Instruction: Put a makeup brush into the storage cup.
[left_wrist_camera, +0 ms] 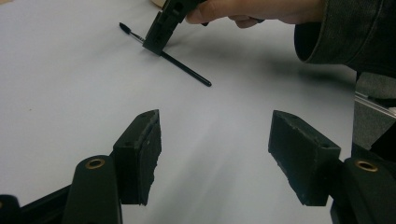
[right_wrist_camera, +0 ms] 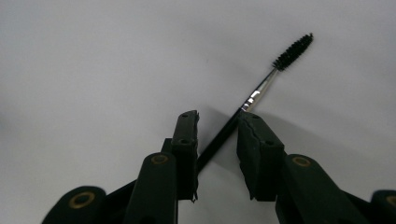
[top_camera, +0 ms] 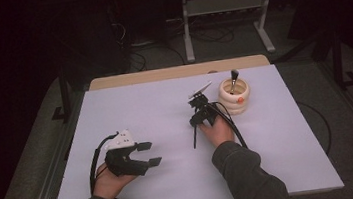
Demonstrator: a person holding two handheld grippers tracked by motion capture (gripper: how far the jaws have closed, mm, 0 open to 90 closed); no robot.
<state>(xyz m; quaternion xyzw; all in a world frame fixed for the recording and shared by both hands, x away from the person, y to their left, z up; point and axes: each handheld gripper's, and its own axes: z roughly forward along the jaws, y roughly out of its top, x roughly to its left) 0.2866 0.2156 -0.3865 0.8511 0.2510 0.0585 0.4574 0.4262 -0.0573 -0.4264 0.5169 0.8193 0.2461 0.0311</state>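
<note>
Between the fingers of the right gripper (right_wrist_camera: 217,135) lies a slim black brush (right_wrist_camera: 254,95), flat on the white counter (top_camera: 156,112). Its dark handle runs slantwise through the gap, passing close beside the left finger (right_wrist_camera: 186,140) and reaching the tip of the right finger (right_wrist_camera: 257,144), while the silver collar and the bristly black head stretch out beyond the fingertips. These fingers stand narrowly apart with the handle between them; the right one looks to be meeting the handle, but a full clamp from both sides cannot be made out. From the high view the right gripper (top_camera: 201,119) points down at the counter, the brush handle (top_camera: 195,137) poking out below it toward the person, and the hand (top_camera: 218,130) grips it from behind. Just beyond these fingers and off to the right stands a cream ribbed holder (top_camera: 234,95) with another brush (top_camera: 233,80) upright in it. Well apart, on the near left of the counter, the left gripper (top_camera: 149,153) rests low in the other hand (top_camera: 107,180), its fingers (left_wrist_camera: 140,156) spread wide with only bare counter between them. Seen along those fingers, the brush (left_wrist_camera: 187,70) lies far ahead, pinned under the tip of the right gripper (left_wrist_camera: 159,39).
</note>
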